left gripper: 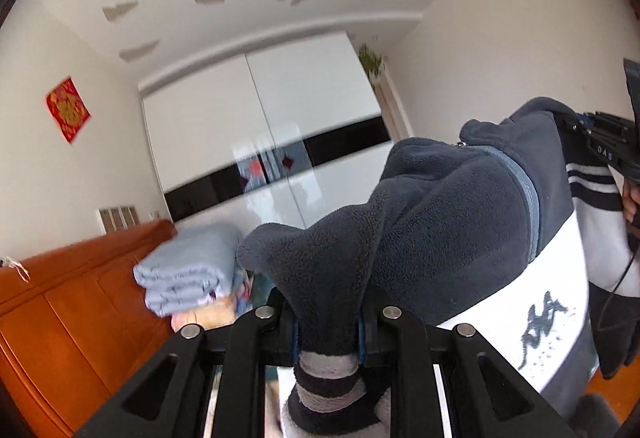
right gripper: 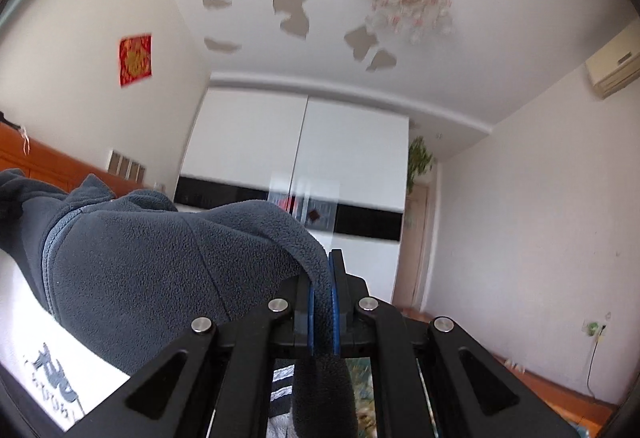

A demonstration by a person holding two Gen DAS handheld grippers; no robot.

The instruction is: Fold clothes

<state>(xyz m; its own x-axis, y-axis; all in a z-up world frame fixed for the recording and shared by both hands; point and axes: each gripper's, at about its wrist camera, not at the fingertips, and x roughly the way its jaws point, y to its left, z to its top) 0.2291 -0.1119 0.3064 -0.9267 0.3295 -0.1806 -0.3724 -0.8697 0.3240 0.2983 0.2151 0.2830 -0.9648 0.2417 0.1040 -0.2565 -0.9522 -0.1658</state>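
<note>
My left gripper (left gripper: 328,330) is clamped hard on a bunch of fleece (left gripper: 440,213), the jaws nearly together with the dark fabric and its striped cuff squeezed between the blue pads. My right gripper (right gripper: 324,312) is closed the same way on another edge of that fleece (right gripper: 152,262), a strip of it running down through the pads. Both cameras tilt up toward the ceiling, so I judge the garment is lifted and hanging between my two grips, zip (left gripper: 528,193) and white panel with its dark logo (left gripper: 544,322) facing the left camera. In the left view I can see the right gripper (left gripper: 600,141) off to the side, well apart, with the cloth spanning across to it. I read this as the spread-and-shake step, before any fold is laid. Next I need to draw the two grips apart until the fleece hangs flat, then lower it onto whatever surface lies below, which I cannot see. Around me: a stack of folded blue cloth (left gripper: 188,270) near the orange headboard (left gripper: 72,302), the white wardrobe (left gripper: 264,125) beyond, a red wall decoration (left gripper: 68,109). The folded stack sits close to my left side, so I should keep the swing clear of it; the sagging cloth itself blocks my view downward.
</note>
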